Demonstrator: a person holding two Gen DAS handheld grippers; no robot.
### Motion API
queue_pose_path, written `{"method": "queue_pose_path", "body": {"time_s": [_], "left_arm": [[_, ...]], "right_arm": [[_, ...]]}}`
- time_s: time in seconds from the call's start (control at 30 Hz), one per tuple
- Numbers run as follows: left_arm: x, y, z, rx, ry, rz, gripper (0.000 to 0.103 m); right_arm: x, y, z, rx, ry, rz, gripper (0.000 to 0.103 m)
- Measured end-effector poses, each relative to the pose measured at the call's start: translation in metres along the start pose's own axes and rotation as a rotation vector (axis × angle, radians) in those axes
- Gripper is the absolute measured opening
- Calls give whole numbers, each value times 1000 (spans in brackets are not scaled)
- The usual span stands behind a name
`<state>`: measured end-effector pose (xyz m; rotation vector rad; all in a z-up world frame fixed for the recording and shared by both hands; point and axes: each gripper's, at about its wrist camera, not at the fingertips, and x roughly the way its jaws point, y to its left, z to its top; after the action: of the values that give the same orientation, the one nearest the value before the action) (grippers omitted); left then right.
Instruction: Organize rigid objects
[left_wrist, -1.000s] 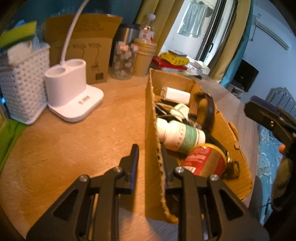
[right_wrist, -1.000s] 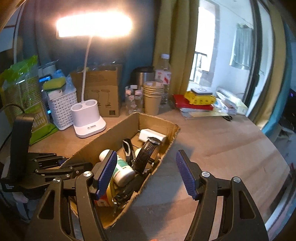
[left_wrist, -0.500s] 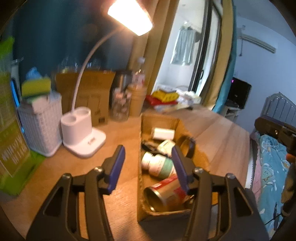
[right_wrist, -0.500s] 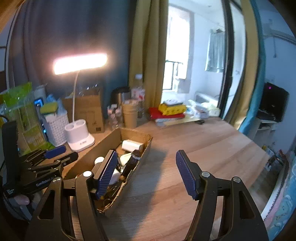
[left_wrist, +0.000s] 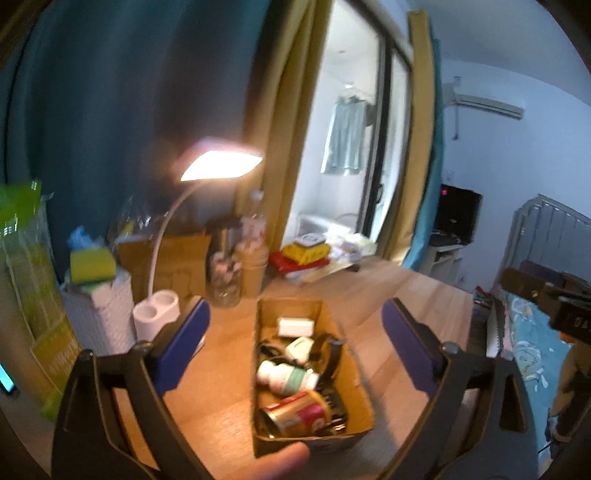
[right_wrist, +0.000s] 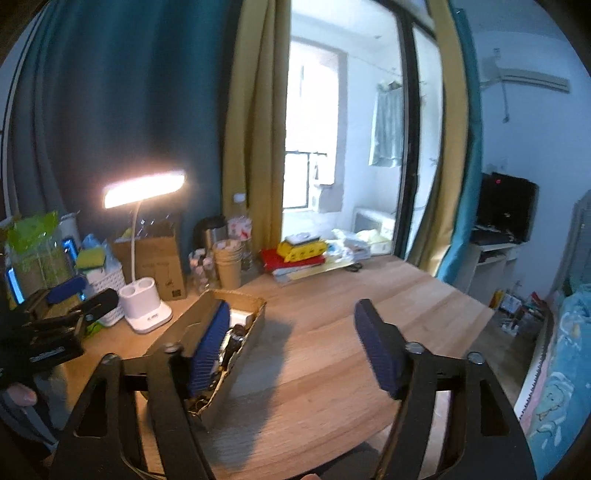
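An open cardboard box (left_wrist: 356, 391) lies on the wooden table. It holds a white bottle with a green label (left_wrist: 288, 374), a red and gold can (left_wrist: 295, 411), a white block (left_wrist: 295, 326) and a black strap (left_wrist: 328, 354). My left gripper (left_wrist: 295, 347) hovers above and in front of the box. Its jaws are opening wide and press on nothing. In the right wrist view the box (right_wrist: 247, 343) sits low and left, partly behind one finger. The jaws of my right gripper (right_wrist: 291, 347) are opening over bare table with nothing between them. The left gripper (right_wrist: 88, 293) shows at the left edge.
A lit desk lamp (right_wrist: 144, 188) with a white base (right_wrist: 146, 306) stands behind the box. Beside it are a white basket (left_wrist: 98, 317), a brown carton (right_wrist: 155, 258), paper cups (right_wrist: 229, 262) and stacked books (right_wrist: 295, 254). The table's right edge (right_wrist: 476, 325) drops off beside a bed.
The left gripper let go of the box's side wall, opened wide, rose and drew back. The right gripper also rose and drew back, and its jaws widened a little.
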<state>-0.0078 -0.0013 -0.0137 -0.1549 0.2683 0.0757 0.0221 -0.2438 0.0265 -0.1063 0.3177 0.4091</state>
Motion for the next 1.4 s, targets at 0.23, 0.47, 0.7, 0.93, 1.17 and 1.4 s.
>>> {"method": "queue_pose_path", "body": {"time_s": [0.23,0.47,0.7,0.93,1.17,1.4], "left_arm": [[-31,-32,30,49,-54,-78,97],[-52,-37,54,82,-111,-105,99],[-49,-38,48,84,-75,-108,100],[-42,-39,43,91,-37,-116,100],[-40,-39,42,96,-32,-119,100],[-40,-40,41,98,-30,-121,100]], "right_arm": [[-37,-12,9,28,-81,-71,81],[-56,-24,10,51,-107,-106,81],[-50,-25,7,54,-95,-110,82],[-40,-23,4,53,-72,-97,82],[-38,-21,4,51,-67,-91,82],[-37,-21,3,53,-62,-91,82]]}}
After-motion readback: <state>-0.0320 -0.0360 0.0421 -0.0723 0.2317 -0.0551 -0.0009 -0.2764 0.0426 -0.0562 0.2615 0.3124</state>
